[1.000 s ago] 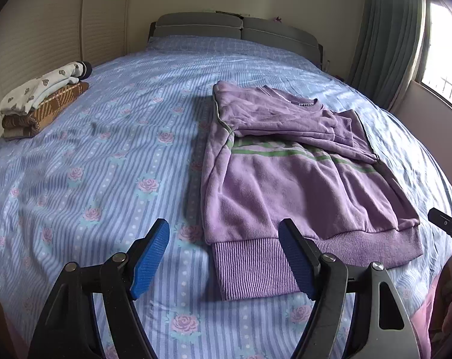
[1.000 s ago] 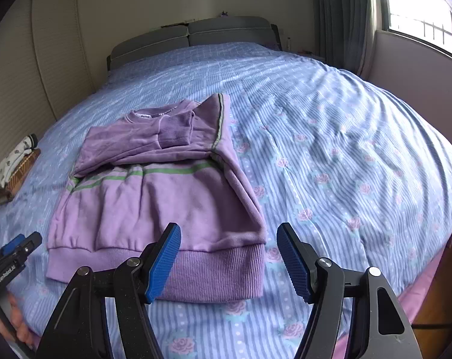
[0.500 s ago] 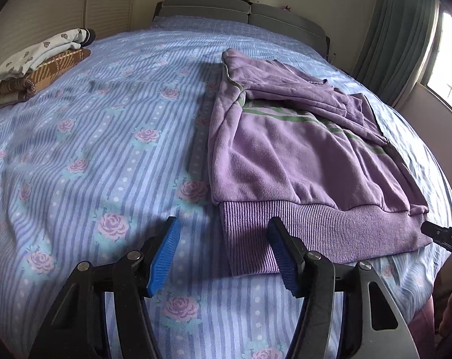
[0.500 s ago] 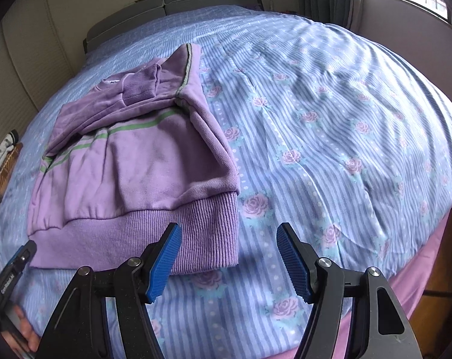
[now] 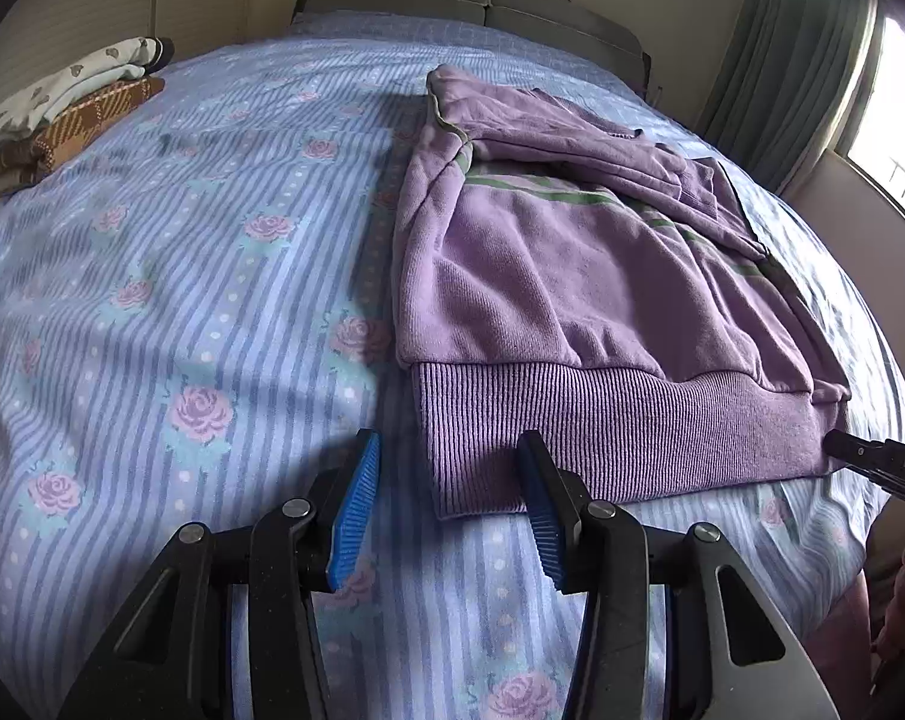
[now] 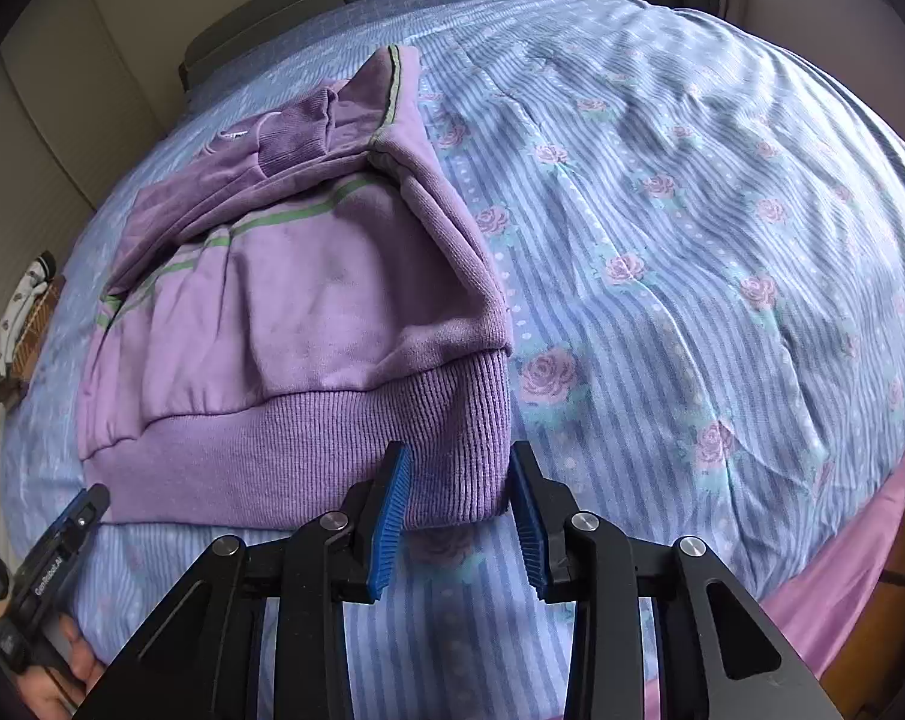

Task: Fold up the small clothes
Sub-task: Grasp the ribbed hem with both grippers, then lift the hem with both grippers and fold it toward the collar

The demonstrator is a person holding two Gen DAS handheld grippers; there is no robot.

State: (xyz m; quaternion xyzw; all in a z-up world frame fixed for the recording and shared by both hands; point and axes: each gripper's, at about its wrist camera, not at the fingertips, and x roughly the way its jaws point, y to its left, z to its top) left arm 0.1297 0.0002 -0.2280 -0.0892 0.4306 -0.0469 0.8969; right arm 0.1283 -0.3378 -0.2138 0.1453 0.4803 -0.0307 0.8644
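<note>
Right wrist view: right claw open, straddling sweatshirt hem corner | left claw open, hem's other corner between its pads | hem runs claw to claw

White lettering reading "GenRobot.AI" ran along the black body of the left gripper, seen at the lower left of the right wrist view; in the left wrist view, the right gripper showed only the partial letters "DAS"; the rest was cut off.
</note>
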